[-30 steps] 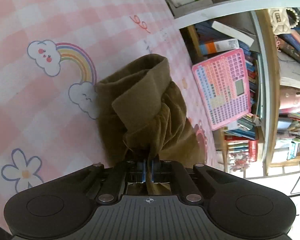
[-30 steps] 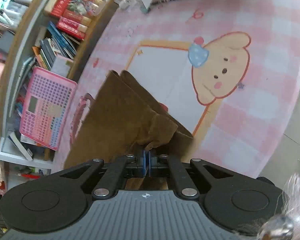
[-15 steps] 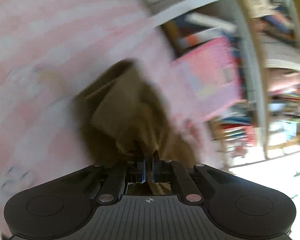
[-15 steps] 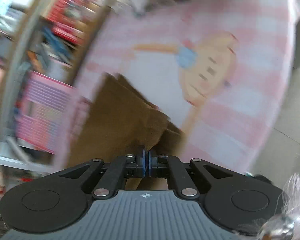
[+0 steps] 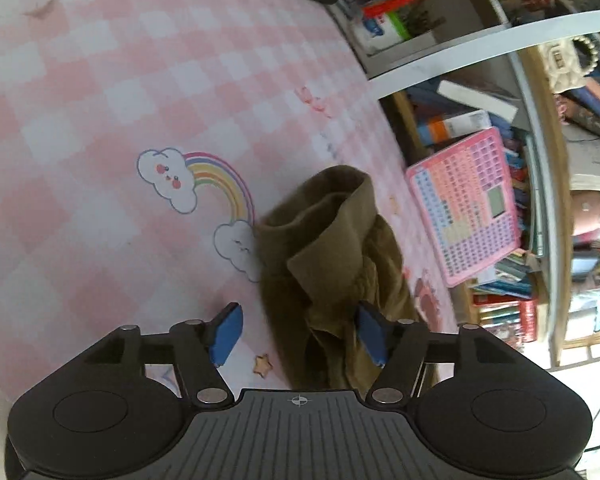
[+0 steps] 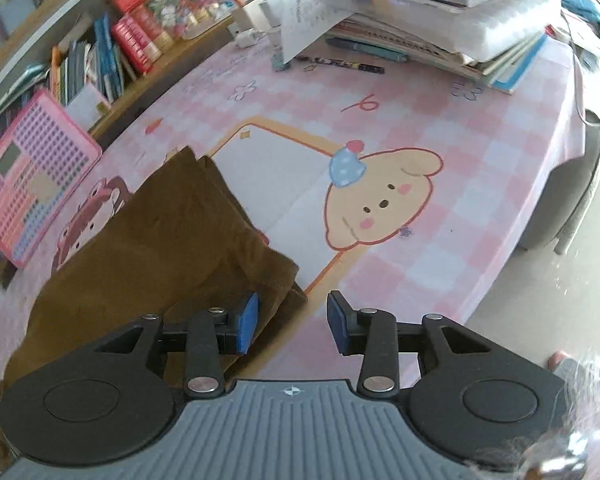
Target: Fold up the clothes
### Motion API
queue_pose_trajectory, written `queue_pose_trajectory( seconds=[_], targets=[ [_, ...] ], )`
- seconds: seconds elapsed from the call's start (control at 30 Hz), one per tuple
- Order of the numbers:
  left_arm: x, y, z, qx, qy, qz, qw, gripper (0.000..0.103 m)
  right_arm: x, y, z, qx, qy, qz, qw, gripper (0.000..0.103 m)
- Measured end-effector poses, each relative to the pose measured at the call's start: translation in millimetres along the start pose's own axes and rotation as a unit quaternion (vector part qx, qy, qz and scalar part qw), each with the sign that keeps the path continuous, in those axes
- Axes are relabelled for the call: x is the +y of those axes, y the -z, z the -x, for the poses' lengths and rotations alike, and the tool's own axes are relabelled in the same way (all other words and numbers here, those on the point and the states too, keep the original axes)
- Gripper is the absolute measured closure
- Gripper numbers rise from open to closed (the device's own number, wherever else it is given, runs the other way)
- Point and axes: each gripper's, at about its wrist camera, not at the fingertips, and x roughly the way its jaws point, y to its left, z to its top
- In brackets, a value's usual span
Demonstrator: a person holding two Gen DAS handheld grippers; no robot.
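The olive-brown corduroy garment (image 5: 332,264) is lying folded on the pink checked cartoon-print tablecloth (image 5: 100,100), stretching away from both grippers. The left gripper (image 5: 300,332), jaws just opening, is straddling its bunched end without pinching; the right gripper (image 6: 292,322), also just opening, is gaping beside its near corner, holding nothing.

Olive-brown garment (image 5: 332,264) lies folded and rumpled on the pink checked tablecloth (image 5: 100,100)
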Motion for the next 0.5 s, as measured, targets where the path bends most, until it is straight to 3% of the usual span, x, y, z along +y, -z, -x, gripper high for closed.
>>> queue_pose_trajectory(
  seconds=[0.17, 0.2, 0.27, 0.33, 0.5],
  targets=[
    [-6.4, 1.8, -10.1, -0.015, 0.006, 0.024, 0.9996, 0.042, 7.9, 1.6, -9.0, 0.007, -0.003, 0.011, 1.0, 0.068],
    [-5.7, 2.5, -10.6, -0.018, 0.006, 0.034, 0.9992, 0.046, 10.5, 0.5, -10.6, 0.009, 0.0, 0.017, 1.0, 0.072],
    [-5.1, 3.4, -16.2, -0.014, -0.001, 0.047, 0.9988, 0.075, 15.1, -3.0, -14.7, 0.019, -0.006, 0.022, 1.0, 0.084],
    [-6.8, 2.7, -26.6, -0.008, 0.0, 0.056, 0.9984, 0.084, 22.1, -7.6, -21.1, 0.024, -0.014, 0.033, 0.999, 0.091],
    [-52.7, -10.5, -33.4, -0.016, 0.028, -0.004, 0.9995, 0.09, 50.3, -44.5, -37.3, -0.003, -0.028, 0.071, 0.997, 0.093]
  ],
)
